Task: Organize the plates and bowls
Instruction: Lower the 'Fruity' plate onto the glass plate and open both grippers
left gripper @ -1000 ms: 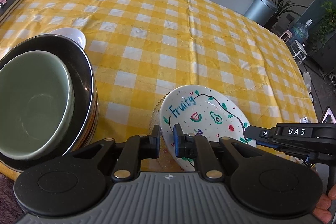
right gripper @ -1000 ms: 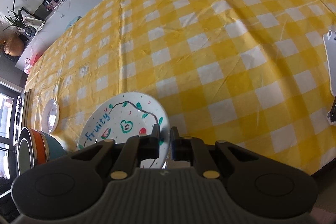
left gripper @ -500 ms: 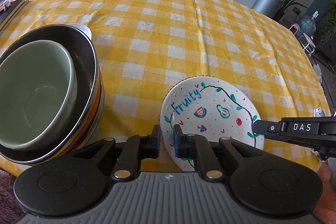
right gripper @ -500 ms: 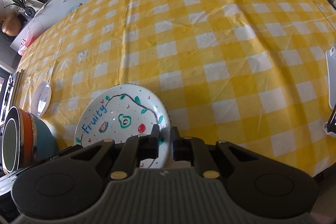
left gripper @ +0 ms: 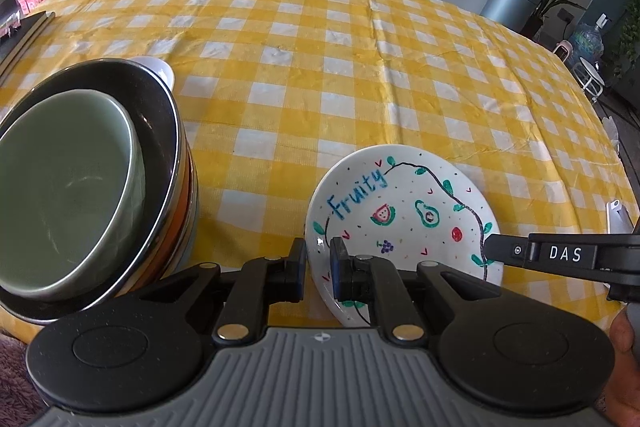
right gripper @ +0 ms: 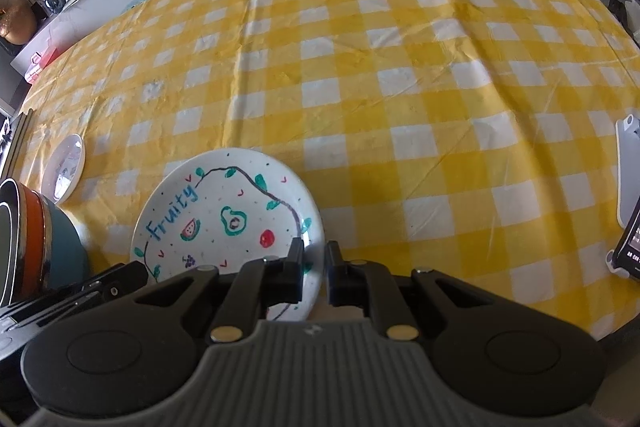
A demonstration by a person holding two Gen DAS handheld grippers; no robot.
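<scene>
Holding: you grip the round white ceramic plate painted with fruit and the word "Fruity" point(left gripper: 404, 219) from both sides, one gripper on each rim.
Left gripper point(left gripper: 318, 259): your jaws are clamped on the plate's near-left rim, one finger under the edge and one blue-padded finger over the painted face.
Right gripper point(right gripper: 314, 261): your jaws are pinched on the plate's near-right rim, the rim showing in the narrow gap between the fingers; in the left wrist view its black arm marked "DAS" reaches the plate's right edge.
Plate position: near the front edge of the table, on or just over the yellow-and-white checked tablecloth point(left gripper: 320, 67); you cannot tell from either view whether its underside touches the cloth.
Bowl stack point(left gripper: 92, 187): to the left of the plate, apart from it, a pale green bowl point(left gripper: 64, 195) sits nested in a wide black-lined bowl with a metallic rim, with orange and teal bowls beneath.
Small white saucer point(right gripper: 64, 167): lies flat on the cloth just behind the stack, well apart from the painted plate.
Right edge: a white phone stand point(right gripper: 626, 171) holding a dark-screened device sits at the table's right side.
Your hand point(left gripper: 620, 367): part of it shows at the lower right of the left wrist view.
</scene>
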